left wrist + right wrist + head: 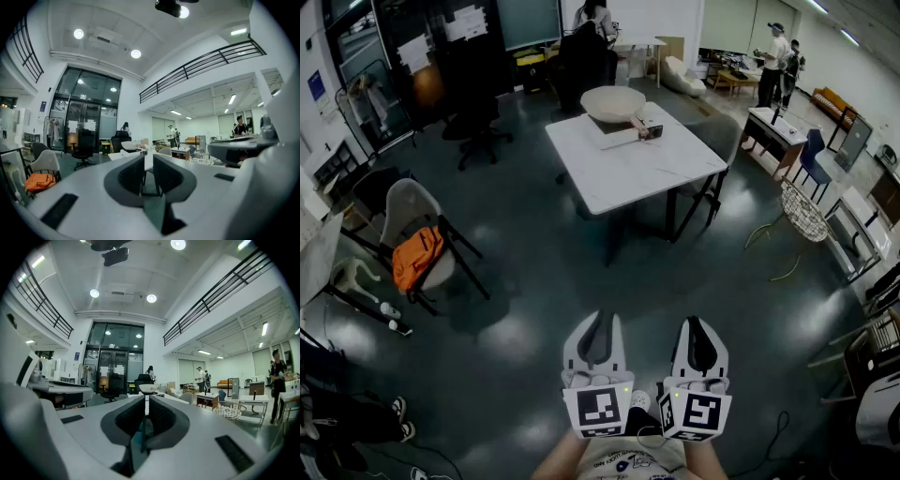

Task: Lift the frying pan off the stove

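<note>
1. I see a white, smooth, square table (647, 173).
2. The frying pan (612, 101) is pale, round and deep-bowled. It sits on a flat pale stove (609, 138) at the table's far corner.
3. My left gripper (600, 323) and right gripper (700, 326) hang well short of the table, both pinched closed on nothing.

Open floor (553, 281) noted across frame centre, white table (647, 173) set at upper centre, chair (412, 211) with orange bag (414, 255) at left, wire basket (804, 212) at right.
</note>
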`<state>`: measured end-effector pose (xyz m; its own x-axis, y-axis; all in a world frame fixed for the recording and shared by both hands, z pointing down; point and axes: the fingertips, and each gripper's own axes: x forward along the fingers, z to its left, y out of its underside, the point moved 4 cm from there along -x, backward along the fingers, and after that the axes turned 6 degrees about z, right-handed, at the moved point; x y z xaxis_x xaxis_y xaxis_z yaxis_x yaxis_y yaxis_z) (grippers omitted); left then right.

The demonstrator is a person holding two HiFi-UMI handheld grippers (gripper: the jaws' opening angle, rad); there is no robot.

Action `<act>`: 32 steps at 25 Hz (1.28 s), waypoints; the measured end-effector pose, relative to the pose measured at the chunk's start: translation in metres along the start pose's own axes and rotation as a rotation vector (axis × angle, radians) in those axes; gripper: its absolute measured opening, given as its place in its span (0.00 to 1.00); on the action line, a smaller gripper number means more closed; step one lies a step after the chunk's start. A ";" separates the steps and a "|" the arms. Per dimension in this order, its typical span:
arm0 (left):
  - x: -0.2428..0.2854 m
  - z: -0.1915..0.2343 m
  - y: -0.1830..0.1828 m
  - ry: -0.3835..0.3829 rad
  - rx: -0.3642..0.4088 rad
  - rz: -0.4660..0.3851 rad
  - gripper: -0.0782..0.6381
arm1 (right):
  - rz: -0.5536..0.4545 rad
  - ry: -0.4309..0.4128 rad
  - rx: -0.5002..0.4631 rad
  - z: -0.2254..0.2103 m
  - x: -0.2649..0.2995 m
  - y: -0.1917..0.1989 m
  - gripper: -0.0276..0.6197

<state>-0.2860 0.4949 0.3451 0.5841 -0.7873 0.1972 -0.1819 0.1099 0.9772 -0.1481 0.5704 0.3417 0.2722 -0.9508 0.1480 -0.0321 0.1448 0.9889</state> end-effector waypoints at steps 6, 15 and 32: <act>0.009 0.000 0.001 -0.006 0.002 0.006 0.20 | 0.004 -0.010 0.000 -0.002 0.010 0.001 0.10; 0.040 -0.012 0.000 -0.033 0.002 0.013 0.20 | 0.011 -0.051 0.007 -0.022 0.035 0.006 0.10; 0.098 -0.028 -0.004 -0.074 -0.014 0.045 0.20 | 0.049 -0.109 0.019 -0.058 0.095 0.008 0.10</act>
<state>-0.2059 0.4341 0.3629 0.5156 -0.8240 0.2349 -0.1949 0.1541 0.9686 -0.0663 0.4970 0.3631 0.1639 -0.9670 0.1949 -0.0612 0.1873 0.9804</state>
